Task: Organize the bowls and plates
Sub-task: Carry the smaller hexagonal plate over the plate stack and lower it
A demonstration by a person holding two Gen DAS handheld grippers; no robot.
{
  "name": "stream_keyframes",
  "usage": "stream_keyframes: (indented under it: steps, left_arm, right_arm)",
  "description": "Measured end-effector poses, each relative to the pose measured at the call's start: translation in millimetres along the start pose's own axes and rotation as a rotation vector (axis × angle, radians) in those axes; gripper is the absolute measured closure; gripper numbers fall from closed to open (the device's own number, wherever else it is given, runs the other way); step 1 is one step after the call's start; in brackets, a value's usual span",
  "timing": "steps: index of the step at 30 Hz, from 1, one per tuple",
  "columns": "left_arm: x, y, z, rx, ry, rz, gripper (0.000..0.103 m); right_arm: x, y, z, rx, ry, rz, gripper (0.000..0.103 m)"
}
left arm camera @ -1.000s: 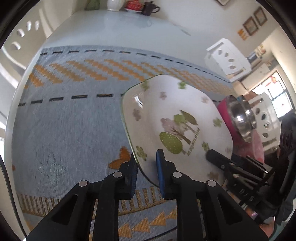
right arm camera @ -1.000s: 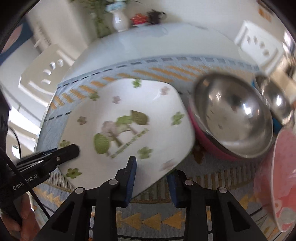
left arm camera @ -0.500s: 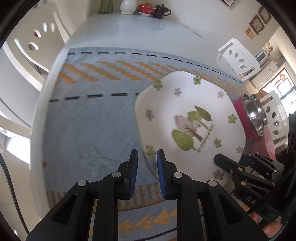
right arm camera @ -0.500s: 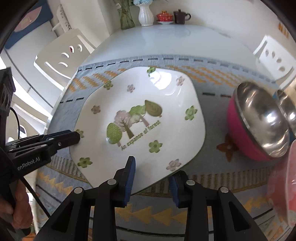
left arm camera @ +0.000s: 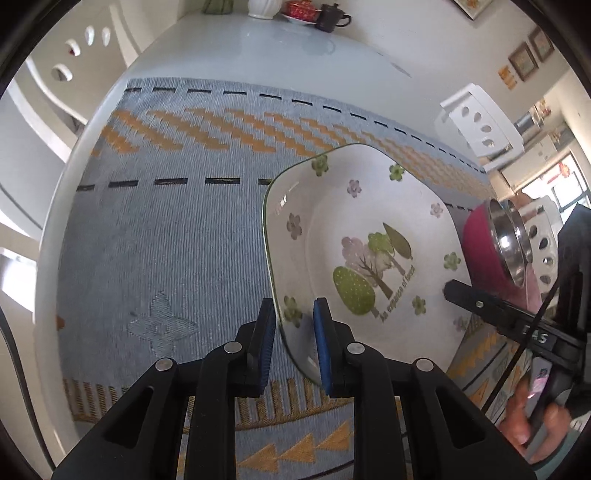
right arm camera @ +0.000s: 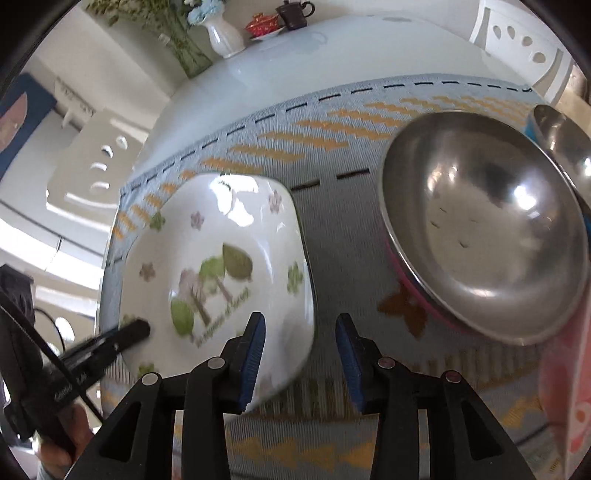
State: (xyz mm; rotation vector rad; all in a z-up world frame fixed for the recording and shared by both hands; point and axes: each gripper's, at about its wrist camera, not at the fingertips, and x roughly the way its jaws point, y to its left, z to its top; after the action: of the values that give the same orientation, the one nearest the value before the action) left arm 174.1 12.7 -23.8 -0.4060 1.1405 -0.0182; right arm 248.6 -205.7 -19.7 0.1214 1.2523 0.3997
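A white square plate (left arm camera: pixel 369 236) with a tree print and green flowers is tilted above the blue woven mat (left arm camera: pixel 166 229). My left gripper (left arm camera: pixel 293 321) is shut on the plate's near-left rim and holds it. In the right wrist view the plate (right arm camera: pixel 218 273) lies to the left. My right gripper (right arm camera: pixel 300 334) is open with the plate's right corner just left of its gap; its left finger overlaps the plate's edge. A steel bowl with a pink outside (right arm camera: pixel 484 221) stands to the right; it also shows in the left wrist view (left arm camera: pixel 495 243).
A second steel bowl (right arm camera: pixel 565 136) sits behind the first. A pink plate (right arm camera: pixel 569 402) stands at the right edge. A white vase (right arm camera: pixel 221 29), a red dish and a dark teapot (right arm camera: pixel 293 13) stand at the table's far end. White chairs (left arm camera: pixel 480 122) flank the table.
My right gripper has opened and let go of the plate, shifting right toward the steel bowl. The left gripper keeps hold of the plate, which now tilts more steeply.
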Motion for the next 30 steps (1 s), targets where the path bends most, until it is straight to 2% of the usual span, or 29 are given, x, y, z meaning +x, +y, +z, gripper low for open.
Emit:
stream_keyframes:
  steps: [1, 2, 4, 11, 17, 23, 30]
  left_arm:
    - [1.3, -1.0, 0.3, -0.002, -0.004, 0.002, 0.085]
    - [2.3, -1.8, 0.7, -0.002, -0.008, 0.006, 0.086]
    - [3.0, -3.1, 2.3, -0.004, -0.014, 0.012, 0.086]
    - [-11.5, -3.1, 5.5, 0.0, -0.06, 0.006, 0.086]
    - [-31.1, -6.7, 10.4, 0.018, -0.097, 0.021, 0.086]
    - [-41.1, -5.6, 0.0, 0.002, -0.107, 0.023, 0.086]
    - [-76.0, -15.6, -18.1, 0.002, -0.153, 0.048, 0.086]
  right_arm:
    - [3.3, 2.1, 1.7, -0.007, -0.016, -0.016, 0.066]
    - [3.0, 0.4, 2.6, -0.011, -0.026, -0.02, 0.071]
    - [5.7, 2.7, 4.3, -0.017, -0.029, -0.005, 0.076]
    - [-4.8, 14.3, 1.4, -0.127, -0.055, -0.041, 0.075]
    - [-19.0, 21.7, 2.6, -0.139, -0.071, 0.019, 0.075]
    - [-28.0, 28.2, -3.5, -0.166, -0.077, 0.043, 0.075]
    - [-58.2, 37.5, -19.2, -0.202, -0.104, 0.079, 0.075]
